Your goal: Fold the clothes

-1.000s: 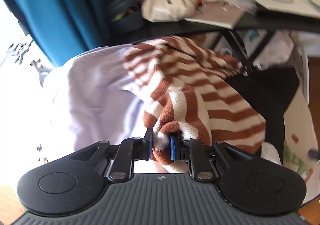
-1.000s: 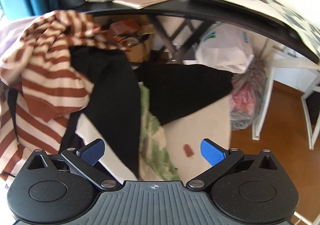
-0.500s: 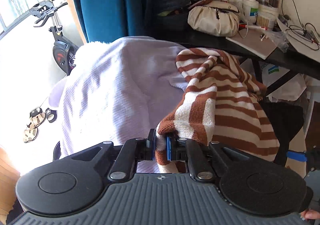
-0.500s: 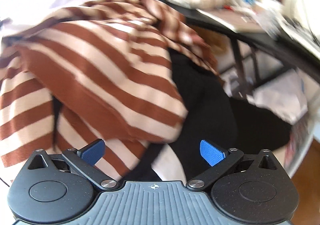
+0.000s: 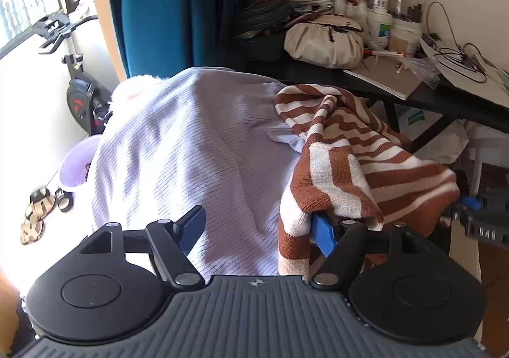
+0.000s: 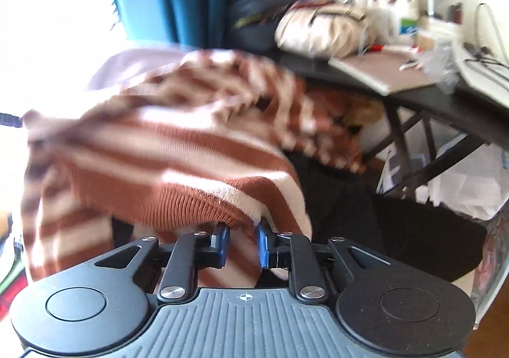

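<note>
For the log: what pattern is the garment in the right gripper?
Rust-brown and cream stripes on the sweater; sharpest in the left wrist view.

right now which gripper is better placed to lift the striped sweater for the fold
Right. The right gripper has its jaws closed on the hem of the striped sweater. The left gripper is open; the sweater only drapes over one finger, above the lavender knit.

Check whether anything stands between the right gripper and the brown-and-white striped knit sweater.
Nothing visible does. The right gripper is shut on the hem of the brown-and-white striped knit sweater; the black garment lies beyond it, not between.
</note>
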Available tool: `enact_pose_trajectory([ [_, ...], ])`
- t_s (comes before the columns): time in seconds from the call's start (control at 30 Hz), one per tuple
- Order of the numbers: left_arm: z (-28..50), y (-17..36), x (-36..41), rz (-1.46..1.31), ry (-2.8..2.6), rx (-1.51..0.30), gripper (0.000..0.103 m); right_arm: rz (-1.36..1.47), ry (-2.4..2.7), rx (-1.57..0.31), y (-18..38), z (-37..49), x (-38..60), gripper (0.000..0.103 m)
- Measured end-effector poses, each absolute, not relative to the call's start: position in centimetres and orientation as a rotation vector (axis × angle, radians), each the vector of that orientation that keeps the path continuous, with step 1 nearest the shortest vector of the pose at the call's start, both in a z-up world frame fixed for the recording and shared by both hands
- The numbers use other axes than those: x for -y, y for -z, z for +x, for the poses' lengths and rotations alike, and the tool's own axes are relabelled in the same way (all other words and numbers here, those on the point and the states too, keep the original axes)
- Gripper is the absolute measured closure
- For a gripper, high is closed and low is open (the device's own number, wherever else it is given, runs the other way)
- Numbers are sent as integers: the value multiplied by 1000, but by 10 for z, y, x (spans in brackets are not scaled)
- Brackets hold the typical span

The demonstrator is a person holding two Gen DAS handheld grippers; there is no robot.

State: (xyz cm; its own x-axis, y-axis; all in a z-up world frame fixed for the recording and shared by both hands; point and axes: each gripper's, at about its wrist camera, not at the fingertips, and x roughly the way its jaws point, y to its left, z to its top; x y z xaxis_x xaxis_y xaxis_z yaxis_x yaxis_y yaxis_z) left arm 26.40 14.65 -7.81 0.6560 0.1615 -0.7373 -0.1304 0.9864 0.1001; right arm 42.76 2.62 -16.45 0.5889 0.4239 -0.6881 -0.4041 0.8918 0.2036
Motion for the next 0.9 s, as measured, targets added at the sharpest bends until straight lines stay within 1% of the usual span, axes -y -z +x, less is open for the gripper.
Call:
enact_pose_trajectory([
  [0.1,261,81,-129,191,-115,-835,29,48,-460,-790,155,440,-17,86],
  [0.17,259,85,-114,296,-72,-841,25,57,-439,-778,151,445,-15,86],
  [0.37,253,104,-85,496,-9,-850,23,85,-376,-744,140,461,-6,88],
  [0.57,245,111,-66,631,102,-790,16,92,-315,-713,136,471,2,90],
  [0.8,248,122,-43,818,186,-709,15,141,-234,-742,144,486,19,91],
  [0.9,251,135,-36,947,155,-634,16,151,-231,-740,145,486,23,92],
])
